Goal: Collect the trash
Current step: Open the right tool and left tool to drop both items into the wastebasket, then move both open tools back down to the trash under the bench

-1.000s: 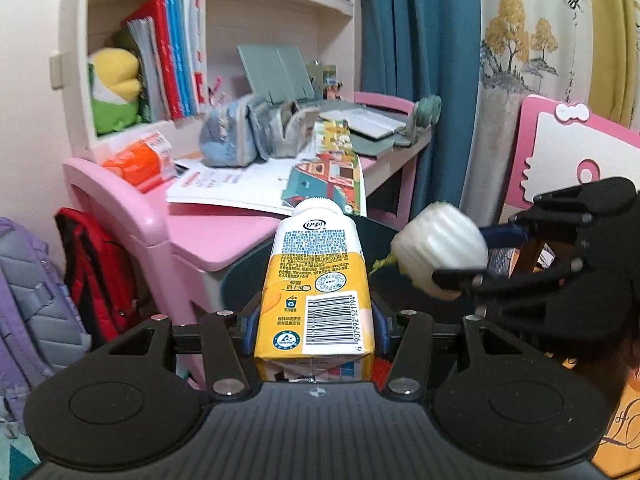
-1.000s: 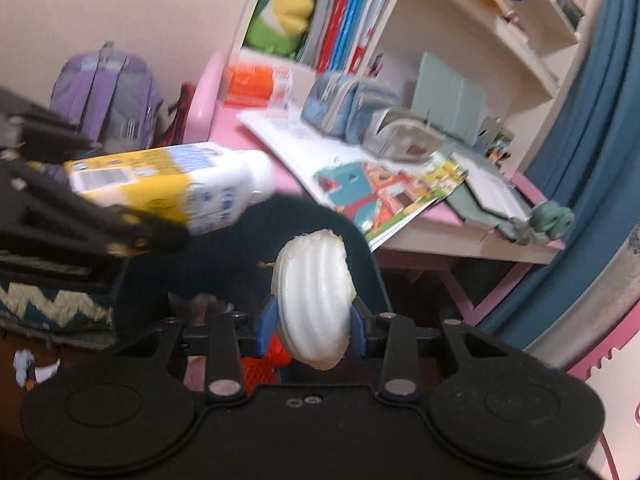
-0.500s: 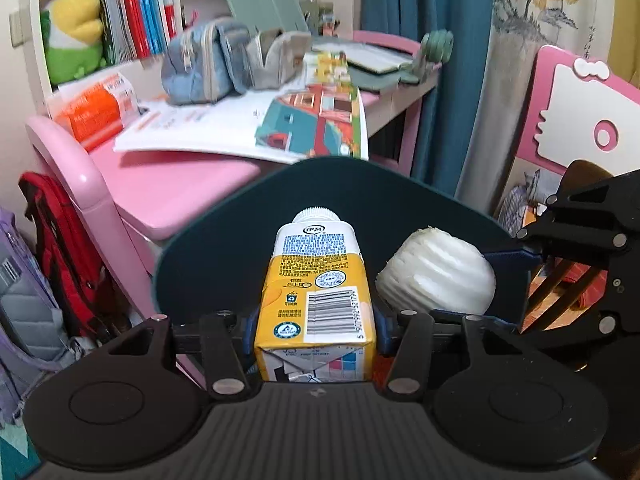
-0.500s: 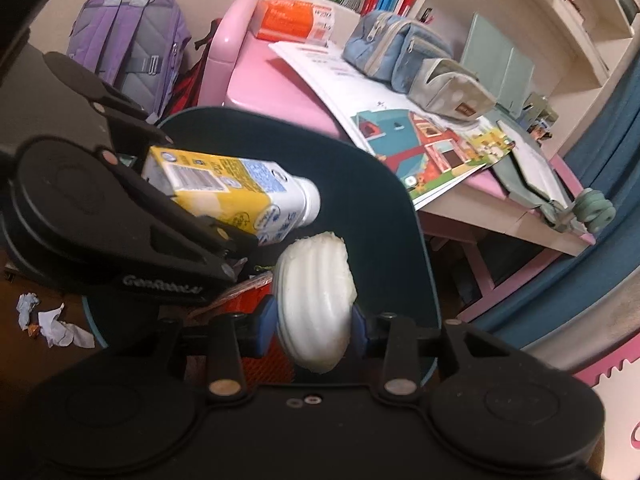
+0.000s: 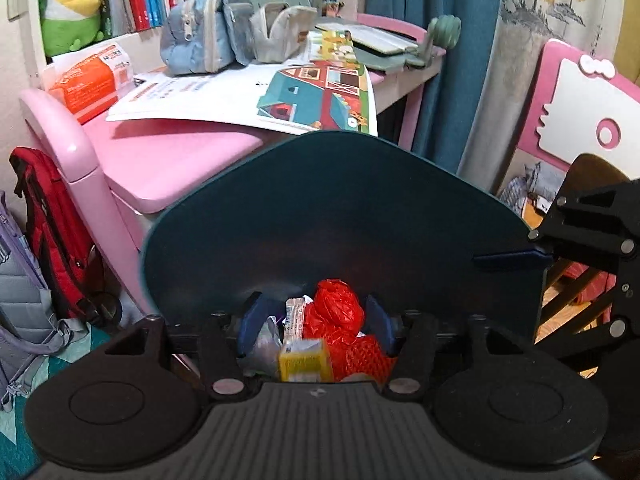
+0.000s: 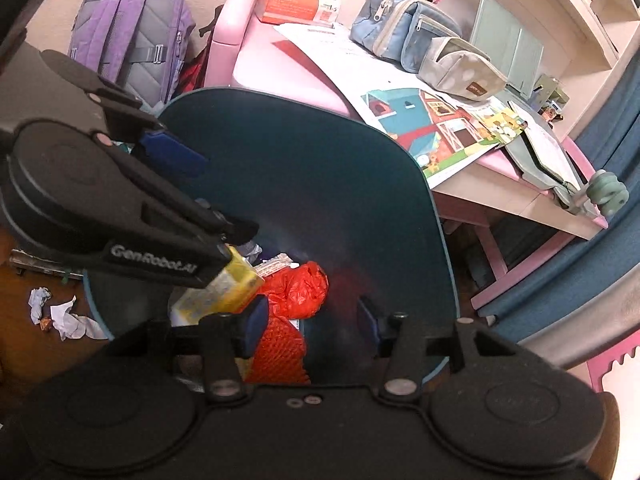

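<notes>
— From the left wrist camera, what do you see?

— The left gripper [image 5: 312, 320] hangs over a dark teal trash bin [image 5: 360, 208], its jaws spread with nothing between them. Down inside the bin lies a yellow drink carton [image 5: 306, 365], and just beside it a red plastic bag [image 5: 335, 312] and some red netting [image 5: 366, 356]. The right gripper [image 5: 516, 261] reaches in from the right edge, over the bin's rim.

— And behind the bin?

— A pink table [image 5: 168, 160] with a barn picture book [image 5: 320, 96] hanging over its front edge, a blue pencil case [image 5: 200, 36] and an orange packet [image 5: 90, 80]. A red backpack [image 5: 48, 216] leans at the table's left end.

— Now the right wrist camera.

— The right gripper [image 6: 308, 320] is also above the bin [image 6: 400, 208], jaws spread apart and holding nothing. The left gripper [image 6: 200, 184] crosses in from the left, over the yellow carton [image 6: 224, 292], which lies tilted in the bin against the red bag [image 6: 298, 290] and the netting [image 6: 280, 354].

— Anything on the floor?

— Crumpled paper scraps [image 6: 60, 314] lie on the floor left of the bin, and a purple backpack [image 6: 128, 28] stands against the wall beyond. The white ribbed thing I cannot find in either view.
</notes>
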